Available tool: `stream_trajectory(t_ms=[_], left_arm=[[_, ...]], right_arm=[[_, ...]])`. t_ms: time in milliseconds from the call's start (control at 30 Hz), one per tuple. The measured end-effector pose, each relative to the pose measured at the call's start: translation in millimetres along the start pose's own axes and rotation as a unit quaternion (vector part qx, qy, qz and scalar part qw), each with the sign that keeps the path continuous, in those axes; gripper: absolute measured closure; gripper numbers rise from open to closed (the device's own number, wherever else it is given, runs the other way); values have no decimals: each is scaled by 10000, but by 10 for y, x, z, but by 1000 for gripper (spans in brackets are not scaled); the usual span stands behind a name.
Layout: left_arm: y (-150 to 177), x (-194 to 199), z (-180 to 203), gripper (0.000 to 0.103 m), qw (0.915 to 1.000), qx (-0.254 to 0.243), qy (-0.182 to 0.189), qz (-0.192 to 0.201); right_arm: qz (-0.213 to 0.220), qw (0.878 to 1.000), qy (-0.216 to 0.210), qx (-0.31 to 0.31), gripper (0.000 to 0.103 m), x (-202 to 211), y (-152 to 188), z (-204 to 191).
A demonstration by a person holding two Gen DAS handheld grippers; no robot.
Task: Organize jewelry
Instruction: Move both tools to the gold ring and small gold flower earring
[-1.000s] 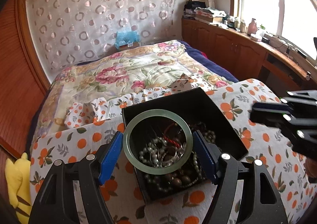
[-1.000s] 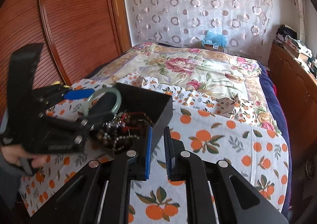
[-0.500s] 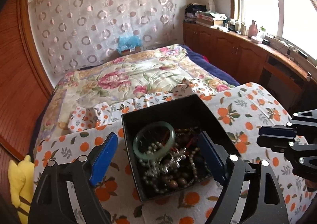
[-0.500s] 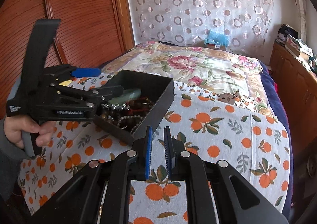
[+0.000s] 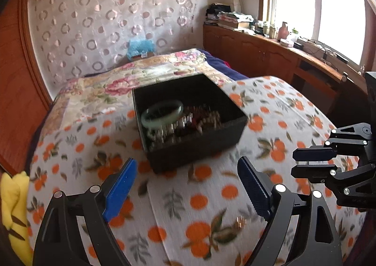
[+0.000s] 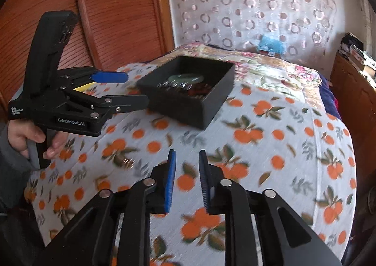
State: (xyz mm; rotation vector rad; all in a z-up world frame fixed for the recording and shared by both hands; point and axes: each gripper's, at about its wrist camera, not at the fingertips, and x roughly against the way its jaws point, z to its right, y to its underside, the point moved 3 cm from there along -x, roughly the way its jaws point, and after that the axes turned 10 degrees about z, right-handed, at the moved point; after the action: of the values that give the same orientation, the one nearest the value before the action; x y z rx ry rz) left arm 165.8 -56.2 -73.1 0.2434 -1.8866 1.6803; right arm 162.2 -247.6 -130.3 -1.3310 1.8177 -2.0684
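Note:
A black open box (image 5: 195, 148) (image 6: 188, 106) stands on the orange-print cloth. In it lie a pale green bangle (image 5: 162, 114) (image 6: 185, 77) and a heap of bead strings (image 5: 199, 122). My left gripper (image 5: 185, 186) is open and empty, pulled back in front of the box; it also shows in the right wrist view (image 6: 131, 88). My right gripper (image 6: 186, 181) is slightly open and empty, low over the cloth. A small gold-coloured piece (image 5: 240, 221) (image 6: 127, 163) lies on the cloth near my left gripper.
The cloth (image 5: 188, 195) covers a raised surface at the foot of a bed with a floral quilt (image 5: 145, 73). A wooden wardrobe (image 6: 117, 7) stands on the left, a wooden cabinet (image 5: 270, 54) under the window on the right. A yellow soft toy (image 5: 11, 195) lies at the left edge.
My left gripper let go of the green bangle into the box, then drew back and lower. My right gripper drew back from the box and opened a little.

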Motion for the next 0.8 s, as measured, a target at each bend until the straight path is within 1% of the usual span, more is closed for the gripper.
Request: stream_trajectory(t_ms=[133, 200, 233, 267, 300, 500, 667, 700, 733, 767, 800], left_arm=[[185, 71, 15, 19, 9999, 52, 67, -141], [276, 112, 17, 19, 9996, 104, 167, -218], [306, 133, 18, 19, 9994, 132, 215, -232], [335, 146, 21, 19, 9993, 153, 248, -241], [373, 172, 19, 19, 9991, 186, 287, -261], [540, 292, 52, 19, 9982, 274, 422, -338], [590, 336, 115, 20, 9978, 216, 507, -370], [593, 344, 132, 20, 9977, 201, 535, -362], [590, 342, 154, 22, 9975, 189, 570, -359], [586, 336, 173, 29, 9973, 183, 604, -369], [589, 326, 197, 32, 9969, 181, 655, -405]], right_arm=[[-163, 9997, -135, 136, 80, 27, 128, -161], [-227, 9994, -140, 234, 79, 29, 172, -227], [-251, 9992, -153, 276, 76, 32, 196, -257], [-280, 9990, -160, 309, 68, 32, 216, -283], [-302, 9988, -163, 337, 65, 36, 239, -303], [-537, 9972, -178, 492, 65, -24, 344, -371], [-664, 9957, -16, 647, 65, -96, 386, -382], [-663, 9955, 8, 671, 65, -100, 387, -386], [-660, 9954, 25, 693, 71, -112, 380, -381], [-658, 9953, 32, 710, 81, -110, 377, -384], [-664, 9952, 69, 716, 81, -108, 377, -378]])
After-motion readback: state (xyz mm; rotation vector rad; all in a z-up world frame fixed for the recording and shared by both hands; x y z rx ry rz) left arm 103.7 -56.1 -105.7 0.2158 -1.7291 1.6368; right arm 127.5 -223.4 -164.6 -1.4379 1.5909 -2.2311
